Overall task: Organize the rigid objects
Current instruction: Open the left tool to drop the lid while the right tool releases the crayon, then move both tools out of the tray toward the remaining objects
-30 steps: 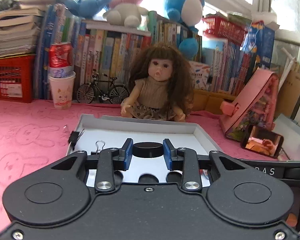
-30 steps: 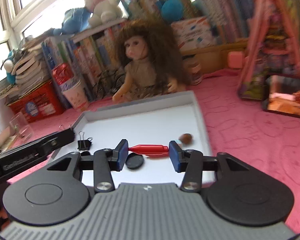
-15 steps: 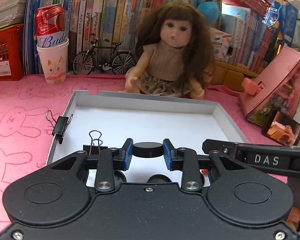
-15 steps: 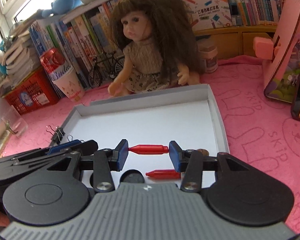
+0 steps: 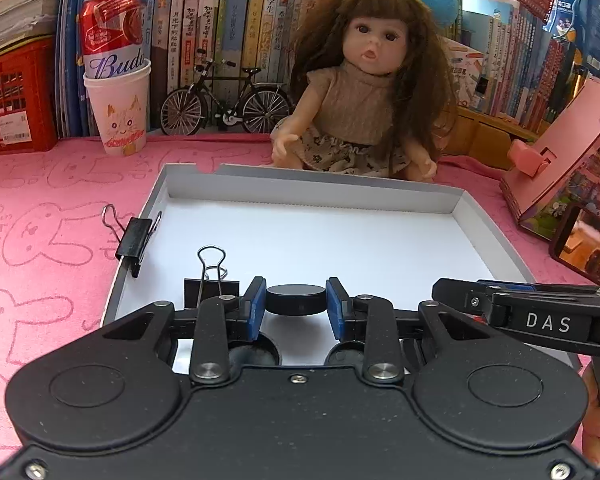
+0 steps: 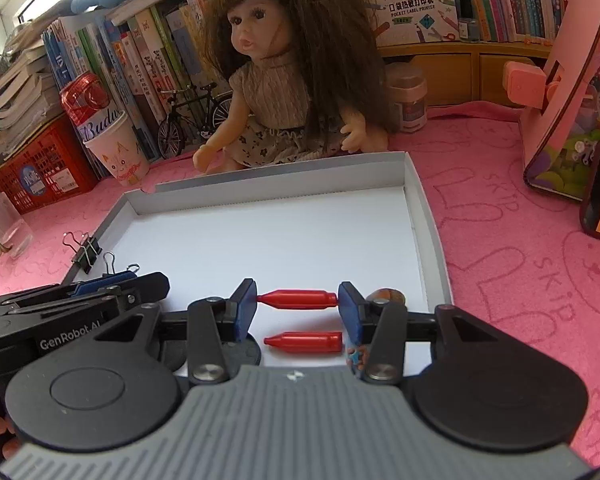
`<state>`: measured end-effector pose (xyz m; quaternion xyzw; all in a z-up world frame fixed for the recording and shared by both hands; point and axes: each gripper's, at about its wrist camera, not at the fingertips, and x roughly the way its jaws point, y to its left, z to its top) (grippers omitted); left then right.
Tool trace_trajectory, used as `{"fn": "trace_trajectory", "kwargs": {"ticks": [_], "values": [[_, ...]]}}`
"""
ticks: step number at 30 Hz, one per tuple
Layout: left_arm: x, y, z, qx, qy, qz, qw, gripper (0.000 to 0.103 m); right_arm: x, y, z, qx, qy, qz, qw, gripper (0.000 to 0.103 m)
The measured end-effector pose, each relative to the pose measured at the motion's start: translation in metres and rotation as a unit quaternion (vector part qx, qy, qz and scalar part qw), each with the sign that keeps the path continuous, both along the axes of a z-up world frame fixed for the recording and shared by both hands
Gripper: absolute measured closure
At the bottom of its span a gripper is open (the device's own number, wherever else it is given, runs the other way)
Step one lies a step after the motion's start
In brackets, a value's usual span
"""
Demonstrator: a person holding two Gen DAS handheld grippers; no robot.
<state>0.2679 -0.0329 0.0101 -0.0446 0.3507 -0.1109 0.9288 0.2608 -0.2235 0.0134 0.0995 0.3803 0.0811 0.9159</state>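
A shallow white tray (image 5: 480,216) lies on the pink cloth. My left gripper (image 5: 296,305) is shut on a flat black disc (image 5: 296,299), held low over the tray's near part. Two more black discs (image 5: 256,354) lie under its fingers. My right gripper (image 6: 298,306) is shut endwise on a red pointed cap (image 6: 298,299) just above the tray (image 6: 420,200). A second red cap (image 6: 304,342) lies on the tray floor below it. The left gripper (image 6: 76,300) shows at the left of the right wrist view.
One black binder clip (image 5: 134,240) grips the tray's left wall, another (image 5: 212,280) stands inside. A brown nut-like piece (image 6: 388,294) sits by the right wall. A doll (image 5: 364,92), cup with can (image 5: 116,80), toy bicycle (image 5: 224,104) and pink house (image 5: 572,152) ring the tray.
Both grippers have come forward and down over the tray, each keeping its piece. The second red cap now shows on the tray floor below the held one.
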Motion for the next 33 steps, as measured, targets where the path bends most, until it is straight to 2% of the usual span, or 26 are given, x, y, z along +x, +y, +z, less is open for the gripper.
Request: {"fn": "trace_trajectory", "kwargs": {"ticks": [5,19,21,23,33], "values": [[0.002,0.001,-0.005,0.001,0.006,0.005,1.0,0.073,0.0,0.002,-0.003,-0.006,0.001,0.003,1.0,0.051],[-0.001,-0.004,-0.008,0.02,-0.008,-0.001,0.9998,0.072,0.0,0.005,-0.005,-0.015,-0.005,0.002,1.0,0.051],[-0.001,-0.004,-0.007,0.019,-0.007,0.001,0.9998,0.073,-0.001,0.004,-0.004,-0.012,-0.006,0.0,1.0,0.041],[-0.003,-0.004,-0.006,0.017,-0.008,0.003,0.9998,0.072,-0.003,0.004,-0.003,-0.008,-0.009,0.0,1.0,0.039],[-0.031,-0.006,0.013,0.021,-0.039,-0.007,0.999,0.048,-0.029,0.004,0.012,-0.019,-0.045,0.007,0.999,0.028]]}}
